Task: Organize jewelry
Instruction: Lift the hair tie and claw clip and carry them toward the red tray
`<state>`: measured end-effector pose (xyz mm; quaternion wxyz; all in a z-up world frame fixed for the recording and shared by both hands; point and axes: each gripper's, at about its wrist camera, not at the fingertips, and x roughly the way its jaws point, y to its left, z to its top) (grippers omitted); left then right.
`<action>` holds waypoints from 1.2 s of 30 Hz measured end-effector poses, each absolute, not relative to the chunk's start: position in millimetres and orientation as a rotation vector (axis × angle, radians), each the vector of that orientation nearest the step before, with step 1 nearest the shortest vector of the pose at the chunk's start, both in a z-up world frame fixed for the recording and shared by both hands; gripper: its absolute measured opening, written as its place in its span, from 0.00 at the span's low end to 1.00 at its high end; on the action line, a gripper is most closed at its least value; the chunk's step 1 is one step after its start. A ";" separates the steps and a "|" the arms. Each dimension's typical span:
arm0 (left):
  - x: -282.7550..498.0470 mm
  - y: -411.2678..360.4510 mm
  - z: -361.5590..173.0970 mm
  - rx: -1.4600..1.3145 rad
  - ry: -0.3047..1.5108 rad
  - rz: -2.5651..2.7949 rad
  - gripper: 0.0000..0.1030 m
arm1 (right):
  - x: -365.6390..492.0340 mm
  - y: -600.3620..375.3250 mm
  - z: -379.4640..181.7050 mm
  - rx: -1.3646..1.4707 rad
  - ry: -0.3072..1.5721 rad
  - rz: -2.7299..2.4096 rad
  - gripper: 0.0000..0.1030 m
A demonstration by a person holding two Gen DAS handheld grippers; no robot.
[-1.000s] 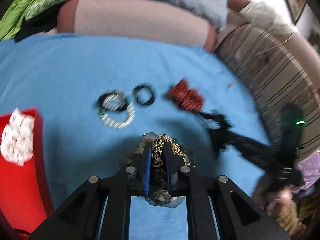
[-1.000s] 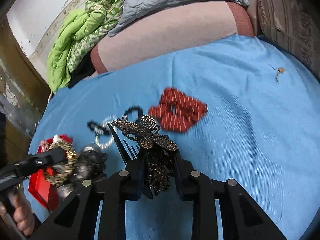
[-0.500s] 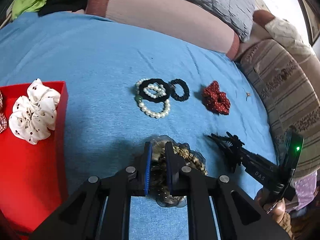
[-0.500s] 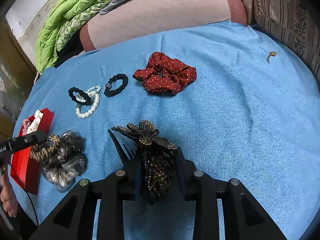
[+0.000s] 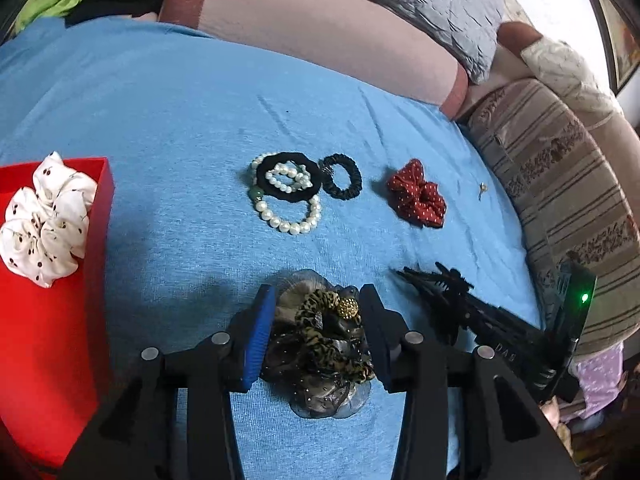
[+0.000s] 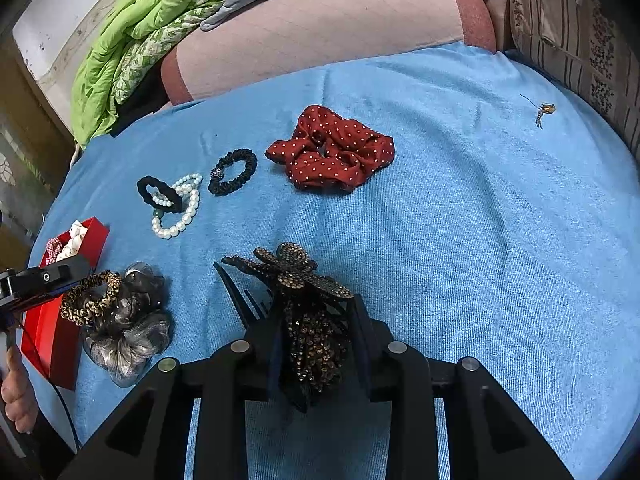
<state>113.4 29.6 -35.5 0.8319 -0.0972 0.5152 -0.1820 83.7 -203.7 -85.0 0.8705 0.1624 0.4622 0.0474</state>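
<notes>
A leopard-print and grey organza scrunchie bundle (image 5: 320, 340) lies on the blue cloth (image 5: 160, 120) between the fingers of my left gripper (image 5: 318, 300), whose jaws are opening; its blue pads stand just off the fabric. In the right wrist view the same bundle (image 6: 124, 320) rests beside the red box (image 6: 96, 236). My right gripper (image 6: 316, 308) is shut on a rhinestone butterfly hair claw (image 6: 296, 272), held just above the cloth. A white cherry-print scrunchie (image 5: 44, 220) sits in the red box (image 5: 100, 208).
Pearl bracelets (image 5: 290, 208), a black hair tie (image 5: 342, 176) and a red dotted scrunchie (image 5: 416, 196) lie mid-cloth. A small charm (image 6: 544, 110) lies far right. Pillows (image 5: 320, 28) and a striped cushion (image 5: 560, 184) border the cloth. A hand (image 6: 16, 396) shows at the lower left.
The left gripper's jaws have spread apart and let go of the leopard scrunchie bundle, which now rests on the cloth. The right gripper still holds the butterfly claw in about the same place.
</notes>
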 end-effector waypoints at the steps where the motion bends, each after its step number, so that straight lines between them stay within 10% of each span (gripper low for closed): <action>1: 112.5 28.3 -35.9 -0.195 1.094 -0.387 0.39 | 83.5 -203.9 -85.0 0.340 0.967 0.099 0.32; 5: 108.0 17.8 -37.4 -0.123 1.094 -0.379 0.08 | 83.5 -203.9 -84.7 0.335 0.965 0.099 0.32; 36: 23.5 20.6 61.5 -0.075 0.819 -0.424 0.08 | -6.2 -217.3 -47.6 0.391 0.822 -0.046 0.30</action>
